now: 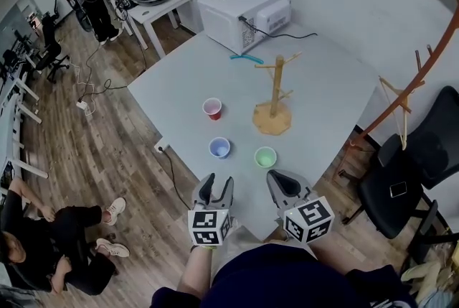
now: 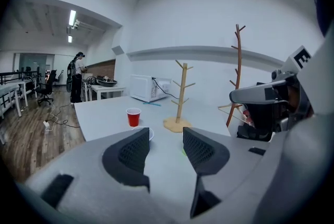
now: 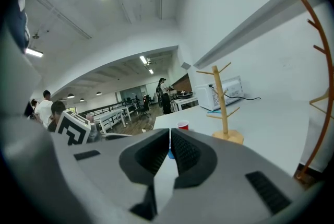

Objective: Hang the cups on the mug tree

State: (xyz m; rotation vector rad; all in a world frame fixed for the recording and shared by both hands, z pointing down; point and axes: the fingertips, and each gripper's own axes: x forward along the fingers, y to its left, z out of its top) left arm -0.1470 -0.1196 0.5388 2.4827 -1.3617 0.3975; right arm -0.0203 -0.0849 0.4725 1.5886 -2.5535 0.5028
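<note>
A wooden mug tree [image 1: 274, 95] stands on the grey table [image 1: 179, 87], its pegs bare. Three cups sit in front of it: a red cup [image 1: 212, 108], a blue cup [image 1: 219, 148] and a green cup [image 1: 265, 156]. My left gripper [image 1: 216, 188] hovers at the table's near edge, below the blue cup, open with nothing between its jaws. In the left gripper view the left gripper [image 2: 165, 147] points toward the red cup [image 2: 133, 116] and the tree [image 2: 180, 93]. My right gripper [image 1: 281, 184] is shut and empty, just below the green cup.
A white microwave [image 1: 244, 12] and a teal strip [image 1: 246, 58] sit at the table's far side. A tall coat stand [image 1: 423, 77] and a black office chair [image 1: 412, 170] are on the right. A person [image 1: 54, 238] sits on the floor at left.
</note>
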